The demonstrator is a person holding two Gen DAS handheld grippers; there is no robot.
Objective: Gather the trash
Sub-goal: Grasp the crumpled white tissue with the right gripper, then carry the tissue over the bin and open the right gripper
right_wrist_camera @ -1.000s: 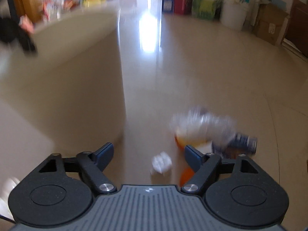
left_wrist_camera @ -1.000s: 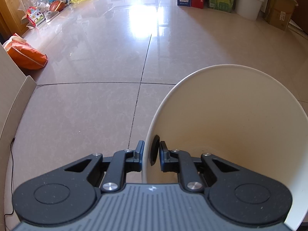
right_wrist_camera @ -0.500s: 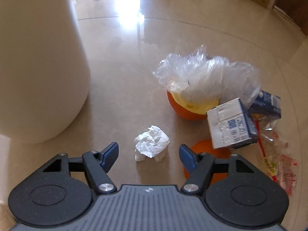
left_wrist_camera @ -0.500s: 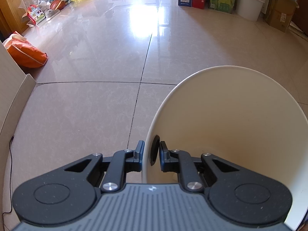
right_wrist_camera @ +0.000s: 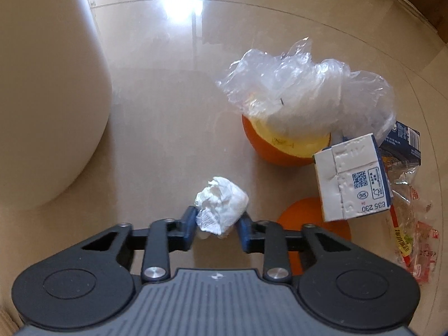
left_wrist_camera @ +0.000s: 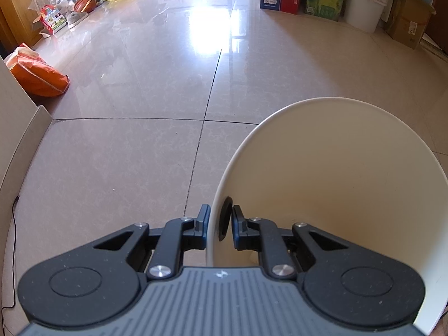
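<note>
White crumpled tissue (right_wrist_camera: pixel 221 205): lies on the glossy tile floor (right_wrist_camera: pixel 168 112), now between the pads of the right gripper (right_wrist_camera: pixel 216 225), whose jaws have just been closing and press it from both sides. Judged step: first pickup of the litter, grip only just made.

Handling: soft and springy wad; lift straight up so no loose fold drags or slips out.

Cream bin (left_wrist_camera: pixel 336 182): pinched at its rim by the left gripper (left_wrist_camera: pixel 219 224), jaws nearly shut on the thin wall. In the right view its rounded side (right_wrist_camera: pixel 42 98) stands left of the tissue, apart from it.

Neighbours to the right: clear plastic bag (right_wrist_camera: pixel 302 89) over an orange peel (right_wrist_camera: pixel 268 151), white carton (right_wrist_camera: pixel 352 179), second orange piece (right_wrist_camera: pixel 302 215) just beside the right finger, printed wrappers (right_wrist_camera: pixel 411 224).

Open room: bare floor between tissue and bin; a leftward carry looks unobstructed, a rightward swing risks nudging the carton. Bin rim must be cleared before release.
</note>
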